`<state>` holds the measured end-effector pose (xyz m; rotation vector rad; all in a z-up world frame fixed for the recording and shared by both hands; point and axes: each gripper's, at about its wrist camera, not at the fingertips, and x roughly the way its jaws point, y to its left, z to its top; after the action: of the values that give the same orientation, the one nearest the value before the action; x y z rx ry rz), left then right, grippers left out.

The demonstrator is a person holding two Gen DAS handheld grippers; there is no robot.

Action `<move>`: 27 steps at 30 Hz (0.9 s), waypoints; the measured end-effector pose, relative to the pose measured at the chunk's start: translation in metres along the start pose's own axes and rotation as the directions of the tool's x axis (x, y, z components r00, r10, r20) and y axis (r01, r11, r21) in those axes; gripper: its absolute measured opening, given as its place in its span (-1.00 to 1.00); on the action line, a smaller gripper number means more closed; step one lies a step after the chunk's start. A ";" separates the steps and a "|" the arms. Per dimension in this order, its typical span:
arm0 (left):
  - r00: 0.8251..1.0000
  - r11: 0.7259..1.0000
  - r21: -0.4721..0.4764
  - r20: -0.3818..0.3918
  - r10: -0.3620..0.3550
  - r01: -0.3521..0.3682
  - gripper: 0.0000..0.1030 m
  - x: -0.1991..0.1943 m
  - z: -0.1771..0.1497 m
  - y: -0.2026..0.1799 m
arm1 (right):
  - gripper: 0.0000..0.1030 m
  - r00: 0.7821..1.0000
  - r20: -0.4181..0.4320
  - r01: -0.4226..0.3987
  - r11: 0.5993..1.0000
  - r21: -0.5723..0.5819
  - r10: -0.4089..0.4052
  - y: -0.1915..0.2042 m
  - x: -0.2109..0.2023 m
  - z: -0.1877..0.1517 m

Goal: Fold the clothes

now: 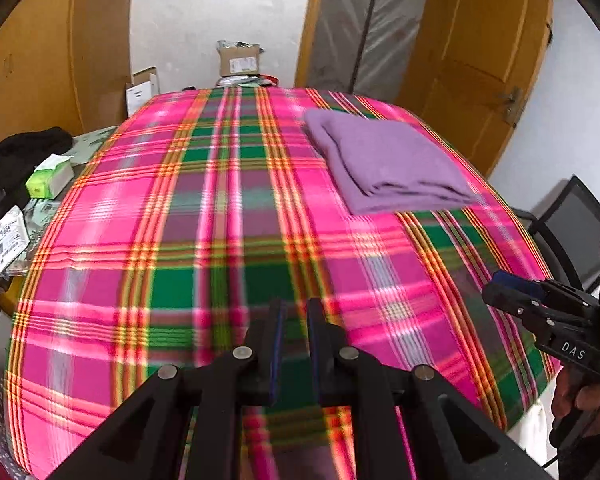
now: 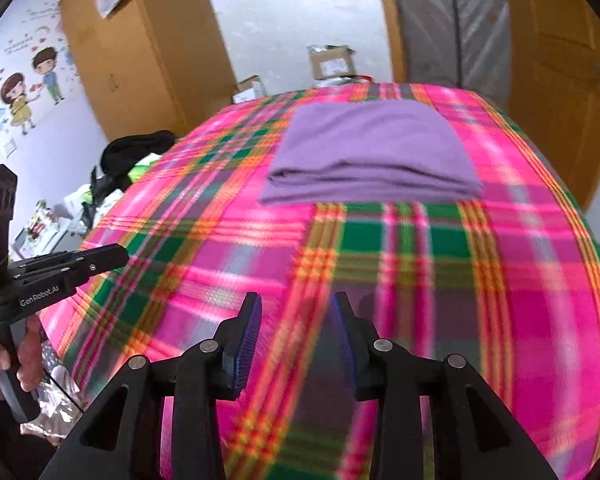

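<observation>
A purple garment (image 1: pixel 388 164) lies folded into a neat rectangle on the far right part of a bed covered with a pink and green plaid blanket (image 1: pixel 180 240). In the right wrist view the garment (image 2: pixel 372 152) sits straight ahead on the blanket (image 2: pixel 520 280). My left gripper (image 1: pixel 296 308) hovers over the near part of the blanket, its jaws a narrow gap apart with nothing between them. My right gripper (image 2: pixel 296 300) stands open and empty over the near edge, short of the garment. Each gripper shows in the other's view: right gripper (image 1: pixel 500 284), left gripper (image 2: pixel 120 254).
A cluttered side table left of the bed holds a black cloth (image 1: pixel 24 156), a green tissue box (image 1: pixel 50 178) and packets. Cardboard boxes (image 1: pixel 238 60) stand beyond the far end. Wooden doors (image 1: pixel 476 60) flank the wall. A dark screen (image 1: pixel 576 232) stands at the right.
</observation>
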<state>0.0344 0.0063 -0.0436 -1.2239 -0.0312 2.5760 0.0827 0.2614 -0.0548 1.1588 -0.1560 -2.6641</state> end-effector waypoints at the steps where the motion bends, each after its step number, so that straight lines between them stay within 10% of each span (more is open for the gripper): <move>1: 1.000 1.000 0.014 -0.003 -0.002 0.002 -0.79 0.000 -0.001 -0.006 | -0.26 1.000 -0.004 0.018 1.000 0.010 -0.018 -0.004 -0.003 -0.004; 27: 0.999 0.999 0.024 -0.030 0.029 -0.028 -0.78 0.001 0.010 -0.030 | -0.25 0.997 -0.043 0.066 0.996 0.053 -0.064 -0.021 -0.006 -0.010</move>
<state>0.0339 0.0361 -0.0341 -1.2642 0.0227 2.5737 0.0909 0.2833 -0.0613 1.2553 -0.1878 -2.7052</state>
